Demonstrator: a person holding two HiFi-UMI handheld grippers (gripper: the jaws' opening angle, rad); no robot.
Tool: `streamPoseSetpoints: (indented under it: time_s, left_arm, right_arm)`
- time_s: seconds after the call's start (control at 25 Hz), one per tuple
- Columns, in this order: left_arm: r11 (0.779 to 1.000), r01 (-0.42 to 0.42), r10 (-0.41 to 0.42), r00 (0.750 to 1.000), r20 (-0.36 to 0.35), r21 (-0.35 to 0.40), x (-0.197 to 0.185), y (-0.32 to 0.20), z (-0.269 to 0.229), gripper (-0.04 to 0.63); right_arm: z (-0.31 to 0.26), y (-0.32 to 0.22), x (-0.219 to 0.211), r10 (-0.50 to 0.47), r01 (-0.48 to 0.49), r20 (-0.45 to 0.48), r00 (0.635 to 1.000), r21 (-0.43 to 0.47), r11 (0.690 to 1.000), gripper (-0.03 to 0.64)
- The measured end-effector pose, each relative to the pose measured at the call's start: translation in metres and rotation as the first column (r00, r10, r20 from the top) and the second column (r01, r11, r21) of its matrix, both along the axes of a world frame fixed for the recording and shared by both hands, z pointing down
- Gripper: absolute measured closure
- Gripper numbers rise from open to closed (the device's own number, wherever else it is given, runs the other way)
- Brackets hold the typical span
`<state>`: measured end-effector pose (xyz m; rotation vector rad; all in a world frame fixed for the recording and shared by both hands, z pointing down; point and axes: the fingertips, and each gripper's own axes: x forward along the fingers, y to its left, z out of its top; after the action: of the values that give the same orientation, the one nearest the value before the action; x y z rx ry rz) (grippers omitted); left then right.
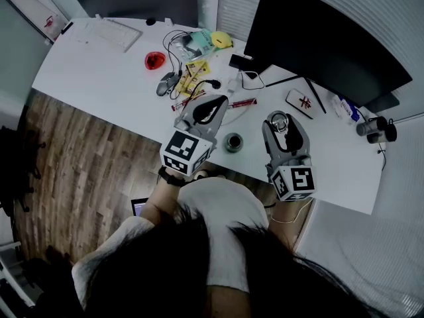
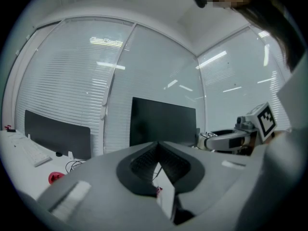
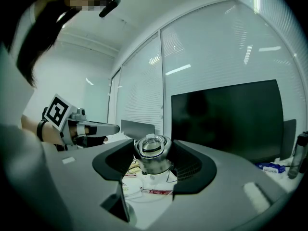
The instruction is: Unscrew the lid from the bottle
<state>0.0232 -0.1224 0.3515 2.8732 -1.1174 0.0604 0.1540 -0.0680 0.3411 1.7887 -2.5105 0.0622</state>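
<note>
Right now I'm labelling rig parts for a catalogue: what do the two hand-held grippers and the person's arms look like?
Both the left hand-held gripper and right hand-held gripper are grey shells with dark ribbed pads and a black-and-white marker cube. The person wears a white top and a dark left wristband.

One table (image 1: 99,78). Two tools: the left tool (image 1: 220,101) and the right tool (image 1: 281,119). Two marker cubes, one on each tool (image 1: 185,152) (image 1: 295,181). One bottle (image 3: 153,158). Two dark screens, one big (image 1: 331,38) and one smaller (image 1: 136,5). One keyboard (image 1: 116,33). One mouse (image 1: 167,83). One red thing (image 1: 155,60). One yellow thing (image 1: 222,40). One white card (image 1: 299,103). One small round dark thing (image 1: 233,142). Two dark cylinders (image 1: 366,126) at the table's right end. One person (image 1: 212,211).
</note>
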Motion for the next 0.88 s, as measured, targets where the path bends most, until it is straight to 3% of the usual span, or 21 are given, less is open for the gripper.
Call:
streamPoseSetpoints:
  time_s: [0.88]
  left_arm:
    - [1.0,0.01,-0.009,1.0,0.025,-0.022,0.001,0.003,0.013,0.537]
  right_arm:
    - [0.008,0.0,0.008,0.0,0.001,0.021,1.0,-0.019,1.0,0.364]
